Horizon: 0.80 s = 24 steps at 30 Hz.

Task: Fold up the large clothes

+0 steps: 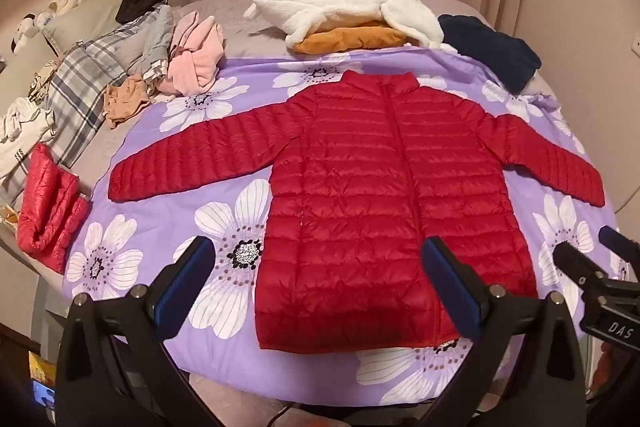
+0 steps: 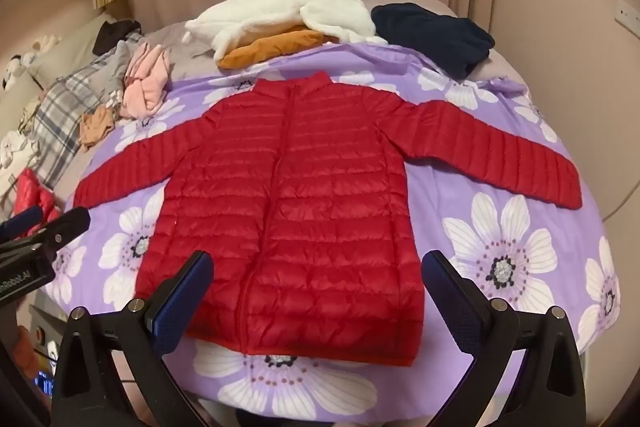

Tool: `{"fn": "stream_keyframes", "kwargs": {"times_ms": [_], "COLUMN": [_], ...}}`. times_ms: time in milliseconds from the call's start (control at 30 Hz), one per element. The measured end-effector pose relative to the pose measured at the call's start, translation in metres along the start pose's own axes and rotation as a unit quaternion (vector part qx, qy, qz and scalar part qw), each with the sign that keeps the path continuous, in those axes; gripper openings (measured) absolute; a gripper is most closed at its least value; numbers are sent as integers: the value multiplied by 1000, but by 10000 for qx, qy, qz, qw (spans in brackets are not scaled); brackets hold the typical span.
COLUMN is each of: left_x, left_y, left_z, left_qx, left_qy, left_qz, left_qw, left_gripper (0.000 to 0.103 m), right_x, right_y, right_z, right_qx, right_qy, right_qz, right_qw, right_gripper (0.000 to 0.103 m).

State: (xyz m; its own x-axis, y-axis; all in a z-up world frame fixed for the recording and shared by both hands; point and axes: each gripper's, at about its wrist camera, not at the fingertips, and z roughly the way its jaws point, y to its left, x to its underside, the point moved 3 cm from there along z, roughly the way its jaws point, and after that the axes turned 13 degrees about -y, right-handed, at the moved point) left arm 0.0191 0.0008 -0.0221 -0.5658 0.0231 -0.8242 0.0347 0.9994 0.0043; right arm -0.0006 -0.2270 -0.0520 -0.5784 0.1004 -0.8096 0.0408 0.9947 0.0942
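Observation:
A red quilted puffer jacket (image 1: 384,195) lies flat and zipped on a purple flowered sheet (image 1: 180,211), both sleeves spread out; it also shows in the right wrist view (image 2: 296,203). My left gripper (image 1: 320,267) is open and empty, held above the jacket's hem on its left half. My right gripper (image 2: 318,279) is open and empty, above the hem's right half. The right gripper's fingers (image 1: 580,267) show at the right edge of the left wrist view. The left gripper's fingers (image 2: 60,227) show at the left edge of the right wrist view.
A folded red puffer (image 1: 48,211) lies at the bed's left edge. Loose clothes lie along the left: plaid (image 1: 84,83), pink (image 1: 196,59), tan (image 1: 124,99). At the back lie a white fleece (image 1: 352,7), an orange garment (image 1: 348,39) and a navy garment (image 1: 492,51). Curtains hang behind.

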Motion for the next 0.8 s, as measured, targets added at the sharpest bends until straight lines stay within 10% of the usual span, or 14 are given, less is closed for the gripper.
{"fn": "stream_keyframes", "kwargs": {"times_ms": [800], "left_x": [9], "left_y": [-7], "left_z": [10], "left_qx": [95], "left_qy": [305], "left_qz": [149], "left_qw": [9994], "left_gripper": [103], "right_x": [-2], "right_y": [-1], "right_z": [0], "right_qx": [-15], "right_qy": [-15], "right_qz": [48], "right_qw": [10000], "right_gripper": [103]}}
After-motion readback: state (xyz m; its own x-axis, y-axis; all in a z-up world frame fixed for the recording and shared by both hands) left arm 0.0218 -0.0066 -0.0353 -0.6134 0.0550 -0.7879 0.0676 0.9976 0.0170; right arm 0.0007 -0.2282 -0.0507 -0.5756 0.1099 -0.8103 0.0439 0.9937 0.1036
